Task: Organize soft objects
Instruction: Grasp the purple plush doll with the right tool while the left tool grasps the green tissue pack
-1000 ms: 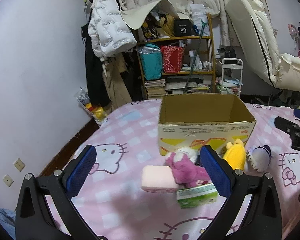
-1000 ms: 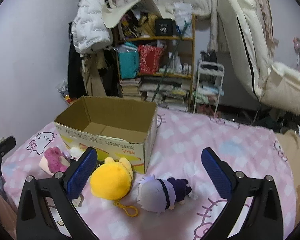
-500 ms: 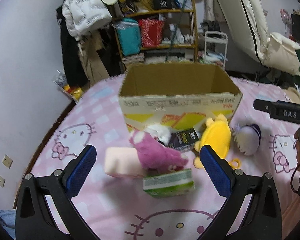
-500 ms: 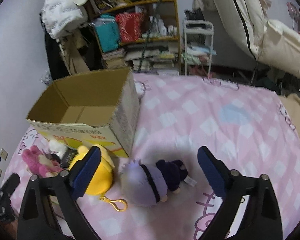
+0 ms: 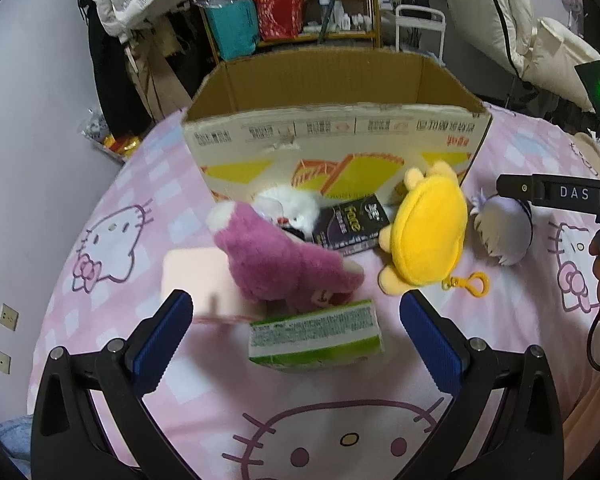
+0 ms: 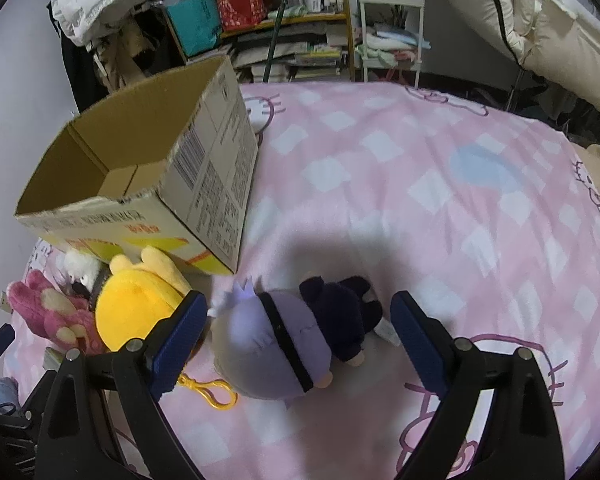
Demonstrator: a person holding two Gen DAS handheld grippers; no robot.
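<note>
The purple doll (image 6: 276,344) lies between the wide-apart right tongs (image 6: 298,334), near the box (image 6: 204,184). The left tongs (image 5: 296,332) are spread too.

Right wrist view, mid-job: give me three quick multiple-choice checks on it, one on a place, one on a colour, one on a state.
1. Where does the purple-haired doll lie?
A. inside the cardboard box
B. on the pink blanket between the right tongs' pads
C. on top of the yellow plush

2. What colour is the clip on the yellow plush?
A. yellow
B. red
C. black

3. How do the right tongs stand?
A. shut on the doll
B. shut on nothing
C. open, pads clear of the doll

Answers:
1 B: the doll rests on the pink blanket, outside the cardboard box.
2 A: the clip matches the plush.
3 C: blanket shows between each blue pad and the doll.
</note>
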